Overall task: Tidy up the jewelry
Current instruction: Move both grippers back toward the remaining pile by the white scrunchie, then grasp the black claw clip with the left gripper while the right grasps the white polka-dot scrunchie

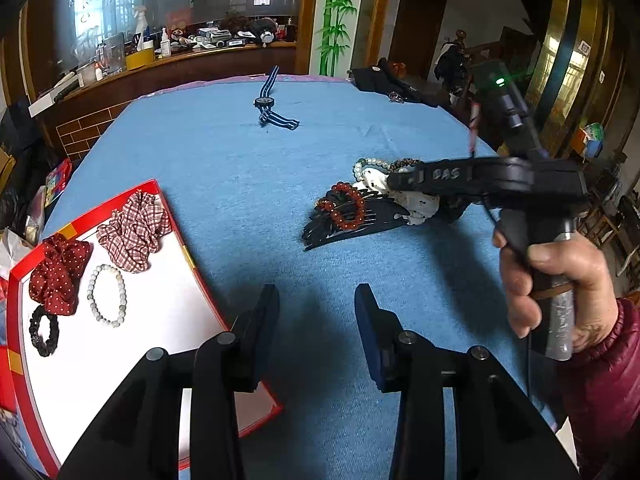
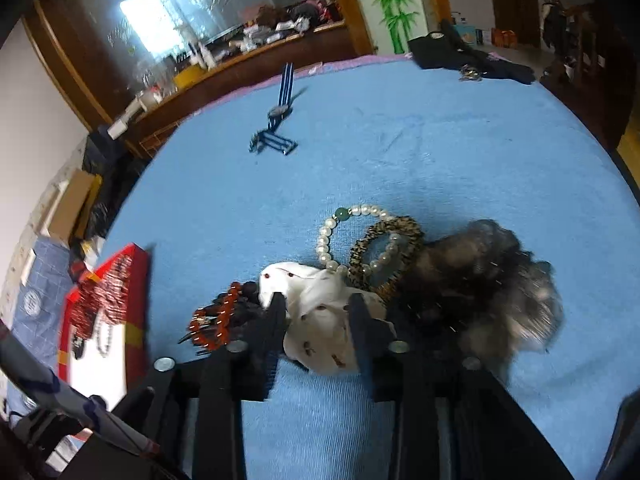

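Observation:
A red-rimmed white tray [image 1: 168,320] at the left holds a checked scrunchie [image 1: 134,232], a red dotted scrunchie [image 1: 58,270], a pale bead bracelet [image 1: 107,295] and a black scrunchie [image 1: 44,330]. My left gripper [image 1: 316,304] is open and empty over the blue cloth beside the tray. My right gripper [image 2: 318,306] is open, its jaws either side of a white spotted scrunchie [image 2: 320,320] in a pile with a red bead bracelet [image 2: 214,322], pearl bracelet [image 2: 332,236], leopard band [image 2: 386,258], black comb [image 1: 352,226] and dark fluffy scrunchie [image 2: 492,276].
A blue striped watch [image 1: 268,102] lies far back on the blue-covered round table [image 1: 240,184]. A black garment [image 1: 392,82] with keys lies at the far right edge. A cluttered wooden counter [image 1: 180,56] stands behind the table.

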Demonstrator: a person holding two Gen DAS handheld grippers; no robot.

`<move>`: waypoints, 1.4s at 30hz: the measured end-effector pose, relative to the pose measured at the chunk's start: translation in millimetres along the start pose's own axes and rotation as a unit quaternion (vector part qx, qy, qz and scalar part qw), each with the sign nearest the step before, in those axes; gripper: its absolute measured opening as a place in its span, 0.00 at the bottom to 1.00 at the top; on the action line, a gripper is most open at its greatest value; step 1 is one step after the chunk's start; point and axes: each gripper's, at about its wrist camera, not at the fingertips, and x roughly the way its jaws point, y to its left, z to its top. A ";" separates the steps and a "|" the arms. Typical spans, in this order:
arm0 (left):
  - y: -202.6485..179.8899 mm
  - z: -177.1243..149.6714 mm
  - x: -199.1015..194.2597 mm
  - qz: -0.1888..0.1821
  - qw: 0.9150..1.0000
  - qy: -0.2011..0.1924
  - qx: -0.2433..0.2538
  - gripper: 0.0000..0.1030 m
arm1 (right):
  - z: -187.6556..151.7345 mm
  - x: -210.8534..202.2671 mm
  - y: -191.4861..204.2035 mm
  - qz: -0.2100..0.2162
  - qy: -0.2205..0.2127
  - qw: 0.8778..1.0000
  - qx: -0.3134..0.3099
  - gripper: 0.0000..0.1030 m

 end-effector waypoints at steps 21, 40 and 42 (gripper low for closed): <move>-8.4 11.0 15.6 0.003 1.000 0.017 0.012 0.37 | -102.1 -106.5 -20.8 0.116 -0.030 0.992 -0.048 0.08; -2.8 -10.5 22.4 -0.037 0.996 0.057 -0.049 0.58 | -101.9 -117.2 -51.5 0.119 -0.062 0.991 0.003 0.08; -3.6 -8.1 28.1 -0.034 0.996 0.056 -0.063 0.61 | -101.9 -116.5 -51.1 0.120 -0.061 0.991 0.001 0.08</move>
